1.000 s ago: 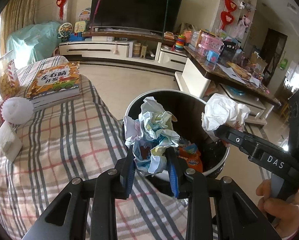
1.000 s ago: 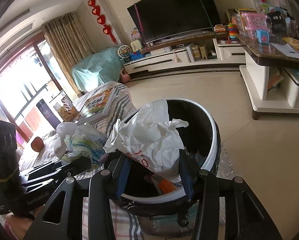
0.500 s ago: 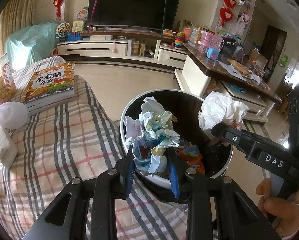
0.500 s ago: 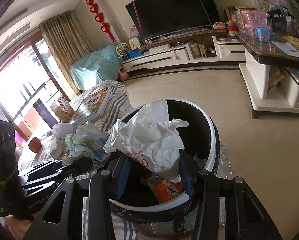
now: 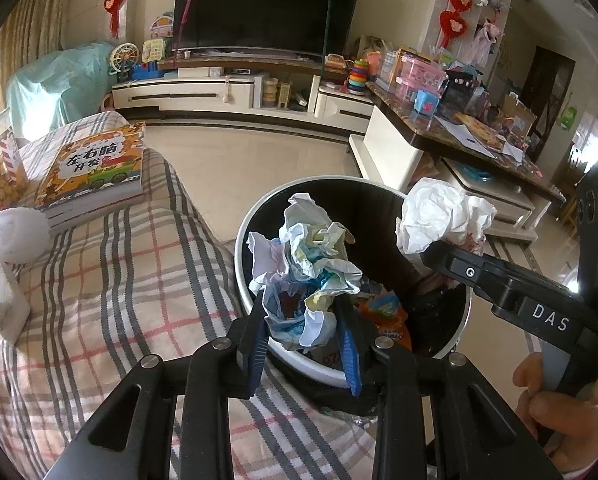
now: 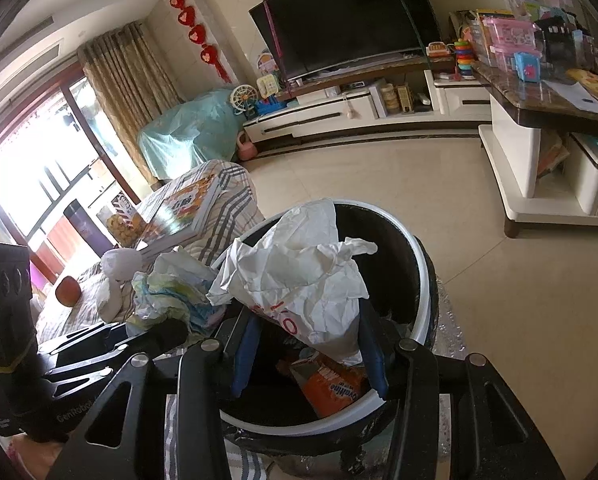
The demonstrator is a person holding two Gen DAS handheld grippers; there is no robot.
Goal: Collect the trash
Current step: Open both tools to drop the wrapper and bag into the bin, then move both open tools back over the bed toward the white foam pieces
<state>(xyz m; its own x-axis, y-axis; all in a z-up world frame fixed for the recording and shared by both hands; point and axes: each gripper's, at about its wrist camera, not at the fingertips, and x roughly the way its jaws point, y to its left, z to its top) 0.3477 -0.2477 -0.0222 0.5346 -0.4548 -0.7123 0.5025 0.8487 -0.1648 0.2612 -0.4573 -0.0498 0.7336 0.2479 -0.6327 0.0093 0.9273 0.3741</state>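
So both grippers are loaded right now. The left gripper (image 5: 305, 320) is clamped on a crumpled paper wad (image 5: 309, 268), whitish with blue and yellow print, pinched low between the blue pads with most of the bulk sticking up past the fingertips. The right gripper (image 6: 305, 344) is squeezed on a white crumpled wrapper (image 6: 299, 280) with some red print on it, same deal: gripped near the bottom, the rest fanning up and out.

Handling-wise I'd say this stuff is about as easy as it gets. It's light, soft, springy and nothing fragile. The only catch is that crumpled paper squashes, so a grip on a loose outer flap could slip or tear; the dense middle of the ball is the place to pinch, which is roughly where both sets of pads sit.

Both wads hang right over the mouth of the trash bin (image 5: 243, 240), which has a white rim and dark inside. The left one looks closer to the near rim, though the fisheye makes it hard to say if it's fully inside the edge. An orange snack packet (image 6: 333, 388) is already down in there.

The bin stands just beside the plaid-covered couch (image 5: 119, 280), with a picture book (image 5: 93, 168) lying further back on it.
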